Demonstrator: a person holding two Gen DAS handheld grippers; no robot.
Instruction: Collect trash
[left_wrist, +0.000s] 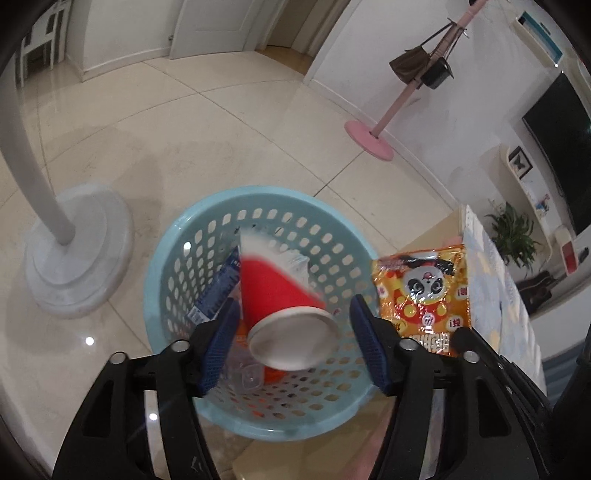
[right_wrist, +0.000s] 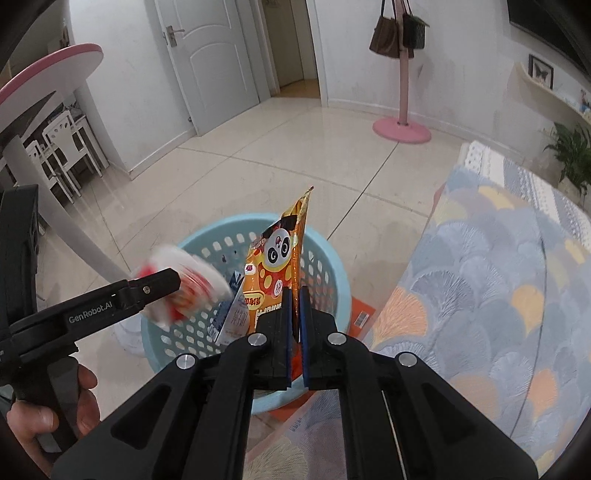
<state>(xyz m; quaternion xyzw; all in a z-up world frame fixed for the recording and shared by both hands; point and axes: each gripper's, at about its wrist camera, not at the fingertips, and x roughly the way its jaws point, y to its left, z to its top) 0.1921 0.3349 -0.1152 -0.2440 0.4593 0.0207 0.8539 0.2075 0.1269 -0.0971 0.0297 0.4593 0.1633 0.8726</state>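
Observation:
A light blue perforated basket (left_wrist: 173, 254) stands on the tiled floor; it also shows in the right wrist view (right_wrist: 325, 258). My left gripper (left_wrist: 293, 336) is open above it. A red paper cup (left_wrist: 280, 295), blurred, is between the wide-apart fingers, touching neither, over the basket; it shows blurred in the right wrist view (right_wrist: 188, 284). My right gripper (right_wrist: 294, 317) is shut on an orange panda snack bag (right_wrist: 280, 258), held upright over the basket's right side; the bag also shows in the left wrist view (left_wrist: 424, 295). A blue-white carton (left_wrist: 218, 291) and clear plastic lie in the basket.
A white stand base (left_wrist: 77, 251) sits left of the basket. A pink coat rack (right_wrist: 402, 125) with bags stands farther back. A patterned cloth surface (right_wrist: 498, 295) is on the right. An orange packet (right_wrist: 360, 314) lies on the floor by the basket.

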